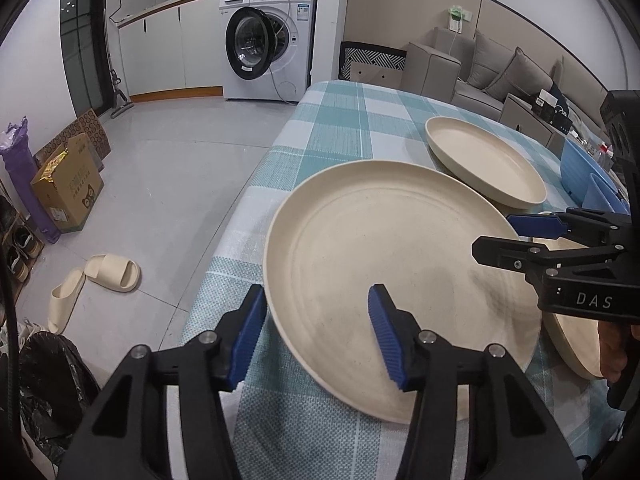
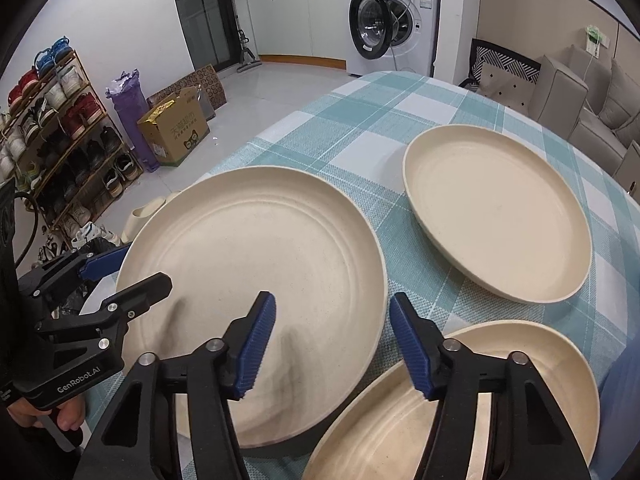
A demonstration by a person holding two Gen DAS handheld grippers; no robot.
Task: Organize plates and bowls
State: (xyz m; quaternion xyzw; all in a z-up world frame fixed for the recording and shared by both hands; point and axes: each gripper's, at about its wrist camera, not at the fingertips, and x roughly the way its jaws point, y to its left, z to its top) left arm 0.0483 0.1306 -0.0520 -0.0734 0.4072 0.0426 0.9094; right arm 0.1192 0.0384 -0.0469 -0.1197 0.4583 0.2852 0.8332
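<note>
A large cream plate [image 1: 360,240] [image 2: 260,248] lies near the left edge of the checked tablecloth [image 1: 340,120]. My left gripper [image 1: 316,300] [image 2: 132,270] straddles its left rim, one blue pad outside the rim and one over the plate, with gaps showing. My right gripper [image 2: 332,304] [image 1: 496,236] straddles the right rim the same way, pads apart from it. A deeper cream plate [image 1: 480,160] [image 2: 500,216] sits farther back on the right. A third cream plate [image 2: 540,360] [image 1: 576,332] lies at the near right, partly under my right gripper.
A blue container [image 1: 576,168] stands at the table's right side. Left of the table the floor holds slippers [image 1: 112,272], a cardboard box [image 1: 68,188] and a shoe rack [image 2: 60,128]. A washing machine [image 1: 272,40] and a grey sofa [image 1: 500,72] stand beyond.
</note>
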